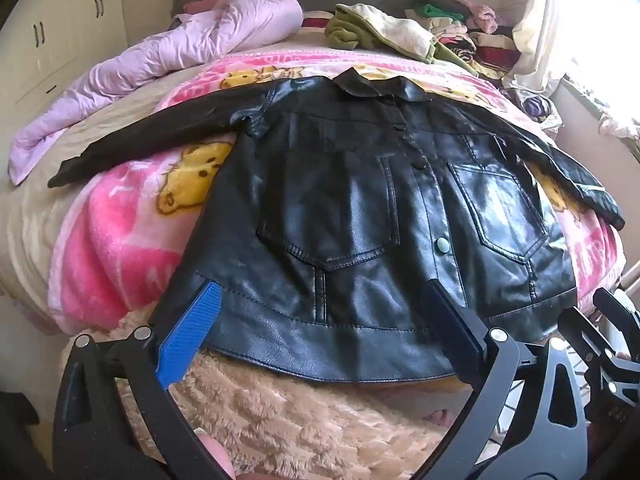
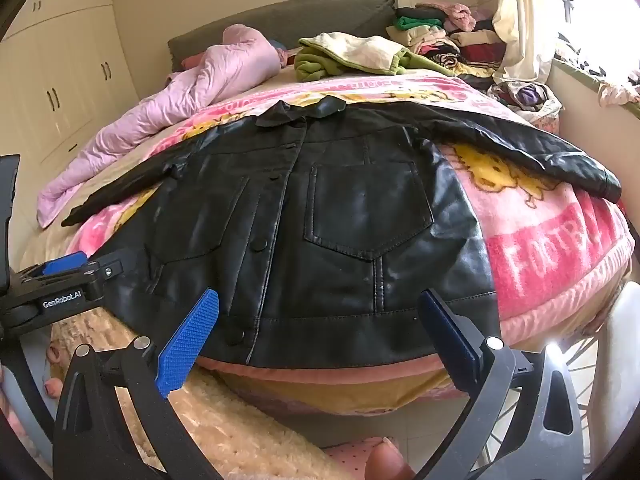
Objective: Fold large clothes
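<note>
Both claws, the left gripper (image 1: pixel 320 308) and the right gripper (image 2: pixel 320 312), hang with jaws wide apart and empty above the hem of the black leather jacket (image 1: pixel 360 200) spread flat on the pink blanket (image 1: pixel 120 232), whose slick, stiff hide could slip from the pads and spoil a fold.

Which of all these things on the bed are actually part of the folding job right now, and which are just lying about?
In the job:
- black leather jacket, spread flat, front up
- left gripper, open
- right gripper, open

Just lying about:
- pink cartoon blanket beneath the jacket
- lilac quilt
- green and cream garment
- stacked clothes by the headboard
</note>
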The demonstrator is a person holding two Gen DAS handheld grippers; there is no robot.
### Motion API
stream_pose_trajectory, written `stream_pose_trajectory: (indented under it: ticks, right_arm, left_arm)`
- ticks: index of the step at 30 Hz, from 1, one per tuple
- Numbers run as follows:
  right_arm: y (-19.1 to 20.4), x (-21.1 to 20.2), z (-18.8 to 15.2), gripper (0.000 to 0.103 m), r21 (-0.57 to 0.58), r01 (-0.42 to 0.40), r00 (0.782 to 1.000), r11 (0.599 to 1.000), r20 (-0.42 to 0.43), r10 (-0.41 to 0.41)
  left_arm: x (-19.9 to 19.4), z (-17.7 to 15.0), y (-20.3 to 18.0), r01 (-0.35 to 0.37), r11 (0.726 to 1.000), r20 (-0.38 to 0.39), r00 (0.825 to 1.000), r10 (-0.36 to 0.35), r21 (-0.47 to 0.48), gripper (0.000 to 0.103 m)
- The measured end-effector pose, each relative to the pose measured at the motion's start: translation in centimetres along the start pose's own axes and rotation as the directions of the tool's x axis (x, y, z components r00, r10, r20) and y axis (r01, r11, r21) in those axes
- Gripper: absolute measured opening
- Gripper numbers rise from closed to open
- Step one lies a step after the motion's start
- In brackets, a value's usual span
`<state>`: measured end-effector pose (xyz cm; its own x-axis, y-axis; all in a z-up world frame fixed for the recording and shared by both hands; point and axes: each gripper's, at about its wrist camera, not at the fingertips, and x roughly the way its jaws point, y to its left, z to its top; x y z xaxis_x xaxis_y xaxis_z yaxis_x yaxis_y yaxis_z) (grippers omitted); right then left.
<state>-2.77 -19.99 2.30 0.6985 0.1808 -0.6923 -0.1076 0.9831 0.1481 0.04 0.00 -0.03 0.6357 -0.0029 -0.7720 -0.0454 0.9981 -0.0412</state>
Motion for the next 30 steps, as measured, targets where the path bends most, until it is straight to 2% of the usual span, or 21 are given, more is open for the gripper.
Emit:
stream_pose_trajectory:
  ticks: [30]
  right_arm:
    - [0.3,-1.0,0.3,0.099,-0.01,0.019,1.0,1.0,0.011,-0.019]
  left_arm:
    - [-0.3,0.2,-1.1,0.011,1.0,0.025,1.0,-0.011,0.024,0.094]
